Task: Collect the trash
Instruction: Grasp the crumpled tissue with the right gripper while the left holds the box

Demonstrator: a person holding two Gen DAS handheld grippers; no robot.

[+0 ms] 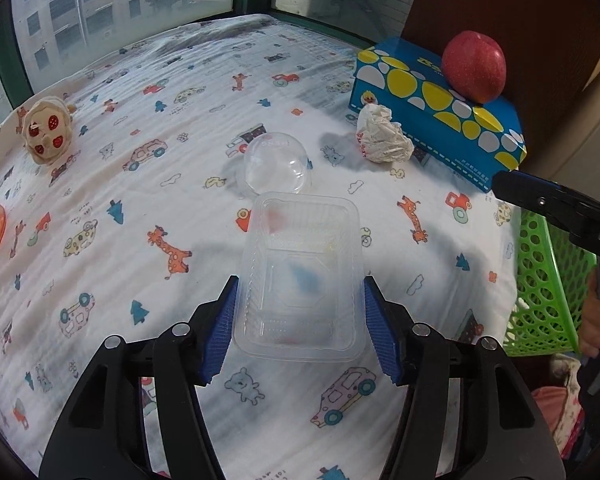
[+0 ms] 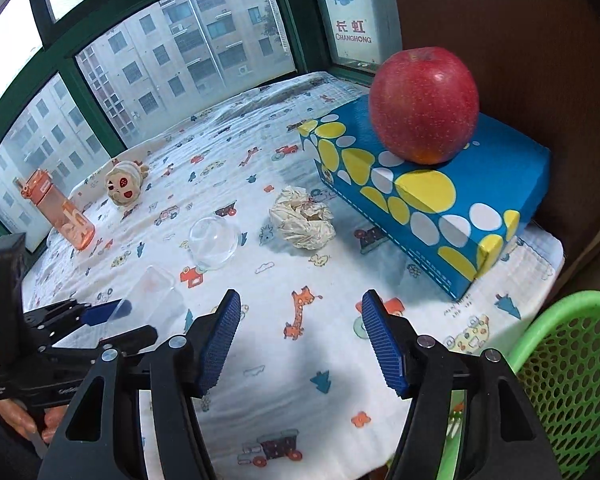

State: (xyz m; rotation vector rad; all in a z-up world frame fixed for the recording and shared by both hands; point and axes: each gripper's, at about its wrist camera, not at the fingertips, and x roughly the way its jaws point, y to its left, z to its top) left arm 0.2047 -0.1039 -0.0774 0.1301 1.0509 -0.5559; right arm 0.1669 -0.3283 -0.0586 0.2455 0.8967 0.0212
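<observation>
A clear plastic tray [image 1: 300, 276] lies on the patterned cloth between the fingers of my left gripper [image 1: 299, 294]. The blue pads sit at the tray's two long sides and seem to touch it; the tray still rests on the cloth. A clear plastic dome lid [image 1: 277, 163] lies just beyond it. A crumpled white paper ball [image 1: 382, 139] lies by the blue tissue box [image 1: 440, 108]. My right gripper [image 2: 300, 318] is open and empty above the cloth. In its view the paper ball [image 2: 303, 218], the dome lid [image 2: 214, 242] and the tray [image 2: 156, 296] show.
A red apple [image 2: 424, 106] sits on the blue tissue box [image 2: 432, 192]. A green mesh basket [image 2: 572, 376] stands off the table's right edge; it also shows in the left wrist view [image 1: 548, 292]. An orange bottle [image 2: 60, 216] and a plush toy [image 2: 126, 186] stand at the far left.
</observation>
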